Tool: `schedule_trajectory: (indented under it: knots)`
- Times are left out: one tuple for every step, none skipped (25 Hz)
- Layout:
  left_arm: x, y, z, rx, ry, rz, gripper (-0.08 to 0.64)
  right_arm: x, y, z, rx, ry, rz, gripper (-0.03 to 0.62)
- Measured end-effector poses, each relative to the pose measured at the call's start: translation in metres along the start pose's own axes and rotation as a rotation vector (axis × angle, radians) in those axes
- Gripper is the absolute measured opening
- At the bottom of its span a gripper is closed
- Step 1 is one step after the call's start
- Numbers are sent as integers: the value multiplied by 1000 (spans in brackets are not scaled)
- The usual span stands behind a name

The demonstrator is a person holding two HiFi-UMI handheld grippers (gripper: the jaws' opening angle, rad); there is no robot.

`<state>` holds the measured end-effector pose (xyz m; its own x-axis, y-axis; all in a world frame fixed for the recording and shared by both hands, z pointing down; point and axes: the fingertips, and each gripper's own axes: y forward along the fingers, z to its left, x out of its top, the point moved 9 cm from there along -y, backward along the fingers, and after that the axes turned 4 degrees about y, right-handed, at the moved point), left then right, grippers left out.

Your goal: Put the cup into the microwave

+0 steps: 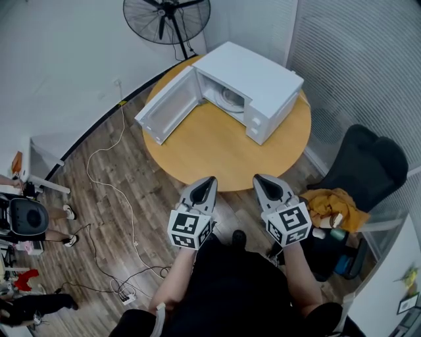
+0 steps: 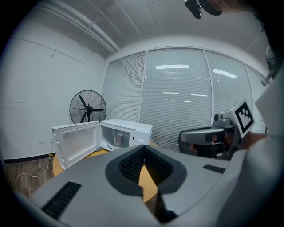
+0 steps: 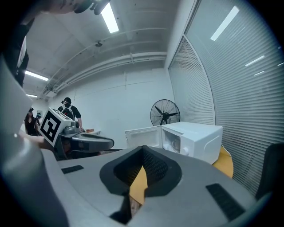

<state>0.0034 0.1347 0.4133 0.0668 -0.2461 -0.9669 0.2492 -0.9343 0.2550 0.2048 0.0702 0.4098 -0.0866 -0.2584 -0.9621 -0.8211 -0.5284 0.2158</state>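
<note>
A white microwave (image 1: 253, 89) stands at the far side of the round wooden table (image 1: 217, 148), its door (image 1: 166, 105) swung wide open to the left. A pale cup (image 2: 119, 138) sits inside the cavity on the turntable; in the head view it shows only as a pale shape (image 1: 231, 97). My left gripper (image 1: 209, 179) and right gripper (image 1: 258, 178) hover side by side over the table's near edge, well short of the microwave. Both are shut with nothing between the jaws. The left gripper view also shows the microwave (image 2: 128, 133) ahead, and the right gripper view shows the microwave (image 3: 195, 139) too.
A black standing fan (image 1: 166, 20) is behind the table. A black office chair (image 1: 365, 168) with an orange cloth (image 1: 332, 205) stands at the right. A white cable (image 1: 108, 181) trails over the wood floor at the left, near a seated person's feet (image 1: 66, 227). Window blinds (image 1: 368, 66) line the right.
</note>
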Motion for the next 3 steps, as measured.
schedule_trajectory:
  knots:
    - [0, 0, 1, -1, 0, 0, -3, 0, 1, 1, 1, -1, 1, 9]
    - [0, -1, 2, -1, 0, 0, -3, 1, 2, 2, 3, -2, 2, 9]
    - [0, -1, 3, -2, 0, 1, -3, 1, 3, 3, 4, -3, 3, 9]
